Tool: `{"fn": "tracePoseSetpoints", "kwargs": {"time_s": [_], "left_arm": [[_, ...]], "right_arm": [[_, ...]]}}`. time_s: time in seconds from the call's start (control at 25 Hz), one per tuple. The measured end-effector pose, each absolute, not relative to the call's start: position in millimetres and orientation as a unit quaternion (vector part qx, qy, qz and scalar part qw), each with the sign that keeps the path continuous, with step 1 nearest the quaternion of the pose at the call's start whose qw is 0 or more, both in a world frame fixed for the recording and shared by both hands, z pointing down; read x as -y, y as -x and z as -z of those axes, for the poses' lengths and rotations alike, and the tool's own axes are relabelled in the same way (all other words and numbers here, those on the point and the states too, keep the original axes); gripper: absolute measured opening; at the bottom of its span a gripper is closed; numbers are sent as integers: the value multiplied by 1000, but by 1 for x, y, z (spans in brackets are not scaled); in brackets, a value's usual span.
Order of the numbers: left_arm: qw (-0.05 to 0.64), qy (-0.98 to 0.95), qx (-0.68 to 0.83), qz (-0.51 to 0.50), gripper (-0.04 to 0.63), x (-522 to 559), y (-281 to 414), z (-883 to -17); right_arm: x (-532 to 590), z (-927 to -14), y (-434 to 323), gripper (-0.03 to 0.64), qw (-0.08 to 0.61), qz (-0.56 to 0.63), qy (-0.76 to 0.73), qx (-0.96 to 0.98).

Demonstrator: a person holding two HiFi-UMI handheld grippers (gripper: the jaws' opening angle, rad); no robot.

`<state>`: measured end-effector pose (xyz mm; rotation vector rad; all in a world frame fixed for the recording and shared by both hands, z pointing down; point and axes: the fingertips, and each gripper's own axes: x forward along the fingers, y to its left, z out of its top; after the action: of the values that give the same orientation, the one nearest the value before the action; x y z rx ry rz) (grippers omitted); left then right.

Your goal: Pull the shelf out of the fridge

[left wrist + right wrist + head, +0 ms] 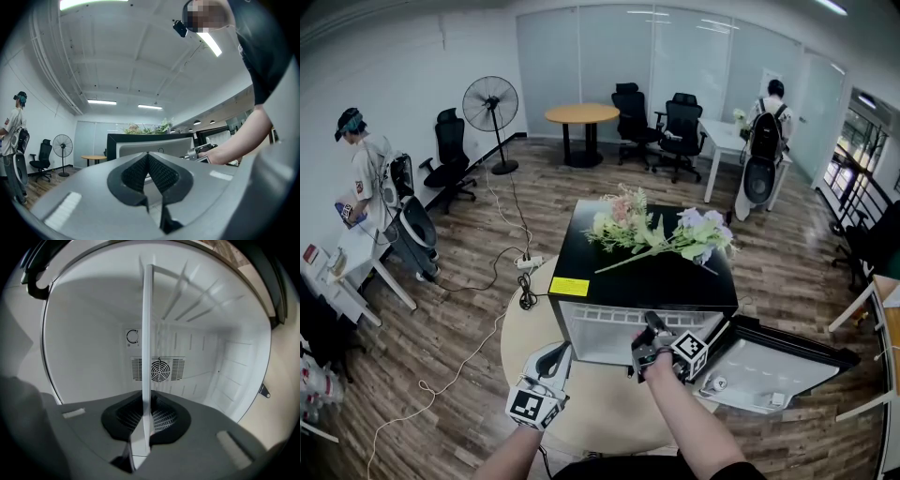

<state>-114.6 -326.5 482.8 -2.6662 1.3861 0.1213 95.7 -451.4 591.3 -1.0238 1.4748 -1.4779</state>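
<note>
Head view: black mini fridge w/ white interior [675, 281] sits at far side of round beige tabletop [609, 417], door open. Right gripper [650, 326] is at the opening; left gripper [555, 354] hangs short of it.
Left gripper view: jaws together, nothing btwn.
Right gripper view: jaws clamped on front edge of thin white plastic shelf [146, 333]. Shelf is inside the fridge, long axis running straight back, so pull goes straight out.

the fridge [675, 277] top looks glossy, its shelf [146, 333] smooth white plastic, the floor [769, 262] wood.
</note>
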Motion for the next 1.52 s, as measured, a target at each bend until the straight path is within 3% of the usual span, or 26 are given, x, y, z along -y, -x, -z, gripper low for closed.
{"fn": "tracePoseSetpoints", "kwargs": {"time_s": [1.52], "left_arm": [[68,888,-452,-44,0,313,109,-481]], "right_arm": [[399,-590,-90,35,388,587,415,-577]]}}
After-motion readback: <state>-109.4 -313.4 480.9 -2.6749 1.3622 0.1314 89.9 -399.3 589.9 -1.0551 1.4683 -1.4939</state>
